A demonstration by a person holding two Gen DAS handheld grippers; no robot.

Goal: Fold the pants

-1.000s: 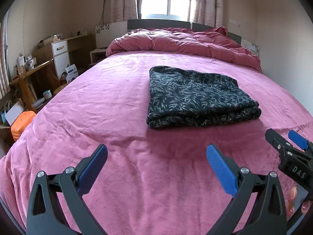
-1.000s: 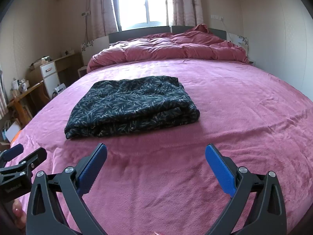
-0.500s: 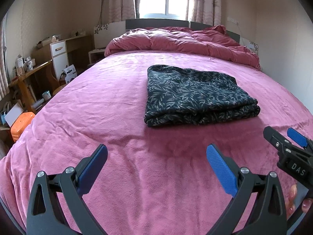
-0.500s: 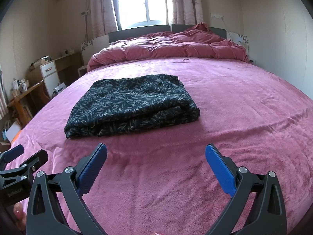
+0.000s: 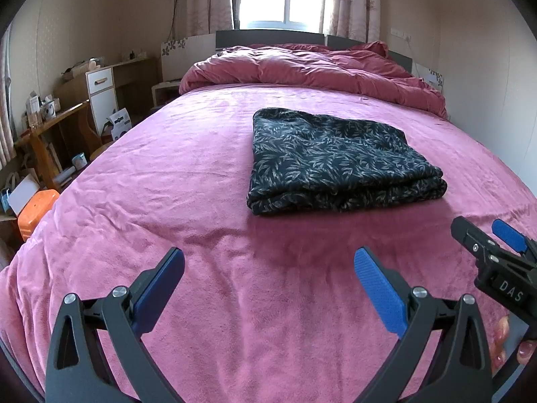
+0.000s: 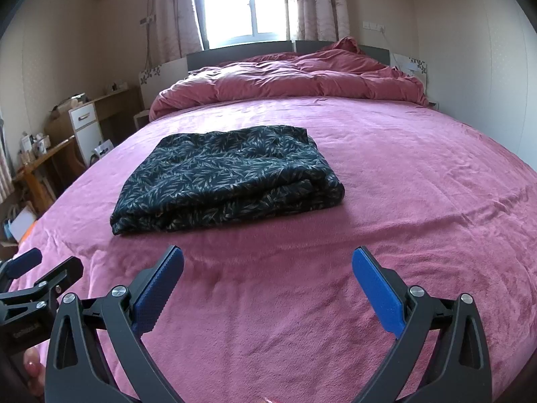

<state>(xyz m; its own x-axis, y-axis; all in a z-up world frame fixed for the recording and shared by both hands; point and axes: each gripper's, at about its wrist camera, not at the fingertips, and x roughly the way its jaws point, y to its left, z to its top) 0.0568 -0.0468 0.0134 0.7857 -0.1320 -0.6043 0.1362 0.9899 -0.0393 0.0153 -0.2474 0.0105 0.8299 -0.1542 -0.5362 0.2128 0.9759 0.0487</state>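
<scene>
The pants are dark with a pale leaf print. They lie folded into a flat rectangular stack on the pink bedspread. They also show in the right wrist view. My left gripper is open and empty, held above the bedspread short of the pants' near edge. My right gripper is open and empty too, level with the left one. Each gripper shows at the edge of the other's view, the right one and the left one. Neither touches the pants.
A bunched pink duvet lies at the head of the bed under the window. To the left stand a wooden desk, a white drawer unit and an orange box on the floor. A wall runs close along the right side.
Both grippers have drawn slightly back from the pants and stayed open. The folded pants have not moved.
</scene>
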